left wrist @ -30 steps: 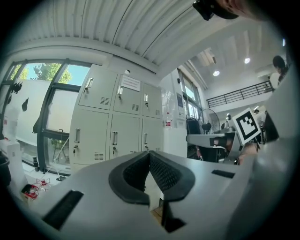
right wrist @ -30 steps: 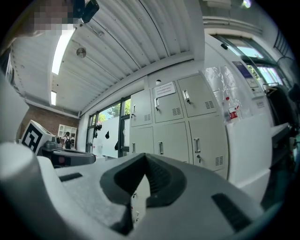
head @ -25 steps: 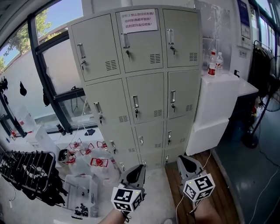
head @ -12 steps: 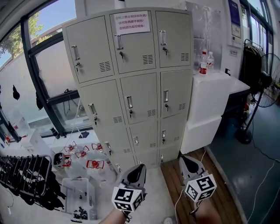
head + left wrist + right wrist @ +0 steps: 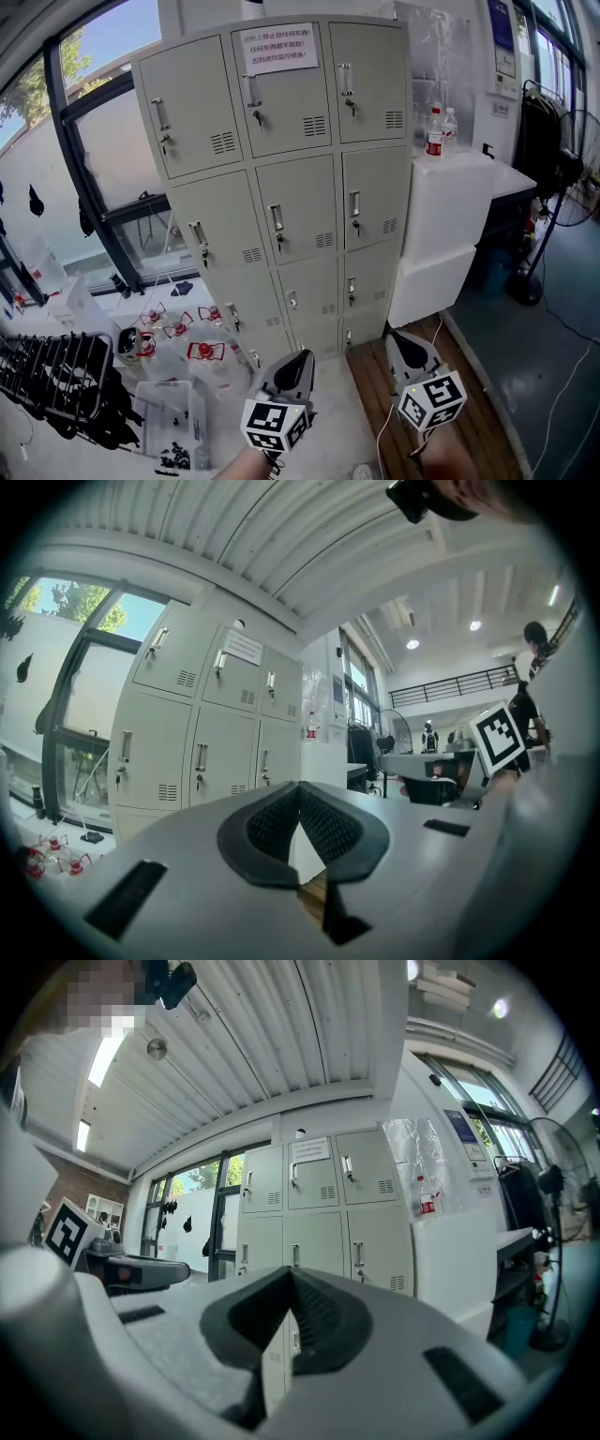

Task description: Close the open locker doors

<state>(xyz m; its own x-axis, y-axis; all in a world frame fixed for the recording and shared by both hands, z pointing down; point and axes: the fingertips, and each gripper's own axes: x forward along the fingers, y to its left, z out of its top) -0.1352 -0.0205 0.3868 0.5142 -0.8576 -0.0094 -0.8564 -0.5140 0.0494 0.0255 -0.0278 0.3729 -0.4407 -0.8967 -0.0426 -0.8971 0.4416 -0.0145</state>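
Observation:
A grey locker cabinet [image 5: 281, 187] of three columns stands ahead, and every door I can see on it sits flush and closed. It also shows in the left gripper view as the locker cabinet [image 5: 202, 724] and in the right gripper view as the locker cabinet [image 5: 319, 1213]. My left gripper [image 5: 302, 355] is low in the head view, held level and short of the bottom doors, with its jaws shut on nothing [image 5: 298, 786]. My right gripper [image 5: 393, 337] is beside it on the right, also shut and empty [image 5: 290, 1270]. Neither touches the cabinet.
A white cabinet [image 5: 450, 216] with two bottles [image 5: 434, 131] on top adjoins the lockers on the right. Clear bags and boxes [image 5: 187, 347] and a black rack [image 5: 56, 375] crowd the floor at left. A fan [image 5: 562, 159] and cables are at right. A paper notice [image 5: 274, 47] hangs on the top middle door.
The head view has swung, so the lockers now sit a little further left in the picture. Both grippers stay shut and low, nearly unmoved.

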